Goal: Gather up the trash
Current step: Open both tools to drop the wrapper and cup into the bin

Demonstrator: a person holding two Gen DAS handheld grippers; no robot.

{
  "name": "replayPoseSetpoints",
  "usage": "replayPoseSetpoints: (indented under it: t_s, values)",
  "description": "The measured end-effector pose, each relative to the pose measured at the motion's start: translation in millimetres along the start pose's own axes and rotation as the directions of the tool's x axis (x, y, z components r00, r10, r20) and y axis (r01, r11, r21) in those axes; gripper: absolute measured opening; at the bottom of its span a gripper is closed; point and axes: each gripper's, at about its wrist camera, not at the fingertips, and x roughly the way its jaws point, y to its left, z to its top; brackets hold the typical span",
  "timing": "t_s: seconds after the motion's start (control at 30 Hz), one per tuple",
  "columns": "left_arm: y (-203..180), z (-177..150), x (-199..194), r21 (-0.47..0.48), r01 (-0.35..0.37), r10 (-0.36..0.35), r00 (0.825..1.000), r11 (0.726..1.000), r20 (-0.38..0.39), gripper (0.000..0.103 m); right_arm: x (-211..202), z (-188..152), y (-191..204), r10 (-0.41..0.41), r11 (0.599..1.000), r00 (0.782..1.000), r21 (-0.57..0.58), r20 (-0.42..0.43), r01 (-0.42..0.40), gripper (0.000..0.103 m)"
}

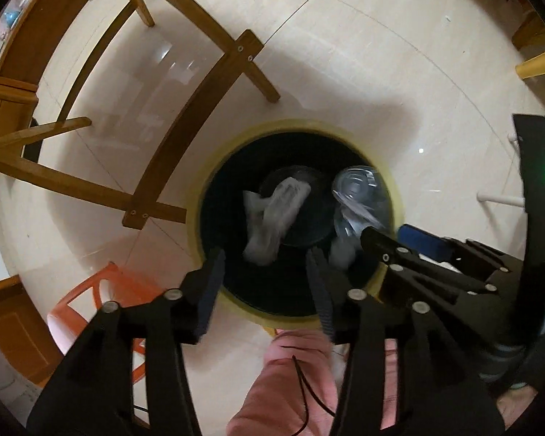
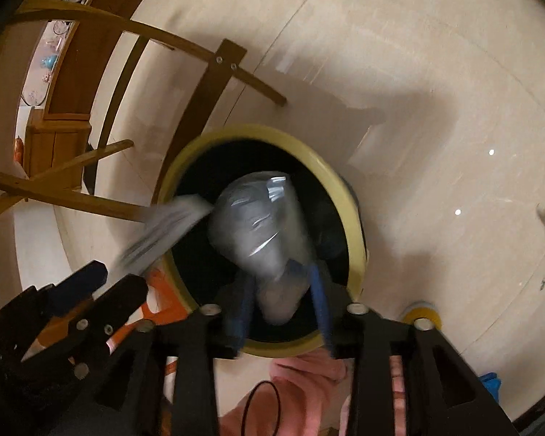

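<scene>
Dropping time — both grippers sit right over the yellow-rimmed bin [image 1: 396, 196], pointing down into its dark mouth. Left gripper [image 1: 269, 276]: jaws apart, nothing between the pads; the crumpled white paper [image 1: 272, 218] shows past the fingertips, inside the bin's opening, blurred, so prob. falling or just landed. Right gripper [image 2: 283, 305]: blue pads spread too, w/ the clear plastic cup [image 2: 261, 225] right at them, base end between the fingertips and its body inside the bin's rim. It's smeared w/ blur; can't say for sure the pads are off it, but they look clear of its sides, so I read it as let go.

From the left cam the cup sits at the bin's right inner wall, beside the paper. From the right cam the paper streaks across the bin's left rim.

Progress, as a guess: these two bits are as good as binned. What's left? Floor around the bin looks bare of trash in both views, only wooden chair legs [image 1: 200, 109] and an orange stool [image 1: 101, 301] next to it. A pink sleeve [image 1: 294, 374] shows below the bin. Whether more rubbish waits elsewhere — can't tell from here.
</scene>
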Motion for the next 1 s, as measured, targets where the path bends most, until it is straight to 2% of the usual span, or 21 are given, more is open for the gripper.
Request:
replayPoseSetpoints:
  t_s: [0.07, 0.17, 0.23, 0.4, 0.6, 0.77, 1.0]
  values:
    - [2, 2, 7, 0.007, -0.021, 0.021, 1.000, 1.000, 0.006, 0.057, 1, -4, -6, 0.029, 0.999, 1.000, 0.014, 0.010, -0.029, 0.058]
    - [5, -3, 1, 0.001, -0.032, 0.032, 0.999, 0.999, 0.010, 0.068, 1, -7, -17, 0.075, 0.996, 0.997, 0.042, 0.023, -0.076, 0.072]
    - [6, -5, -4, -0.006, -0.037, 0.037, 0.999, 0.999, 0.011, 0.069, -2, -9, -23, 0.109, 0.991, 0.993, 0.070, 0.037, -0.111, 0.077]
    - [-4, -14, -28, -0.008, -0.032, 0.032, 0.999, 0.999, 0.024, 0.069, -27, -15, -23, 0.142, 0.985, 0.986, 0.088, 0.087, -0.150, 0.077]
    - [-22, -25, -74, 0.036, -0.032, 0.029, 0.997, 0.999, 0.077, 0.069, -74, -25, -24, 0.159, 0.980, 0.976, 0.092, 0.151, -0.174, 0.077]
    - [-34, -31, -118, 0.073, -0.038, 0.030, 0.994, 0.997, 0.102, 0.069, -122, -32, -20, 0.158, 0.980, 0.969, 0.088, 0.188, -0.177, 0.077]
    - [-35, -35, -183, 0.046, -0.019, 0.013, 0.992, 0.999, 0.124, 0.069, -202, -37, -5, 0.155, 0.983, 0.961, 0.059, 0.231, -0.173, 0.077]
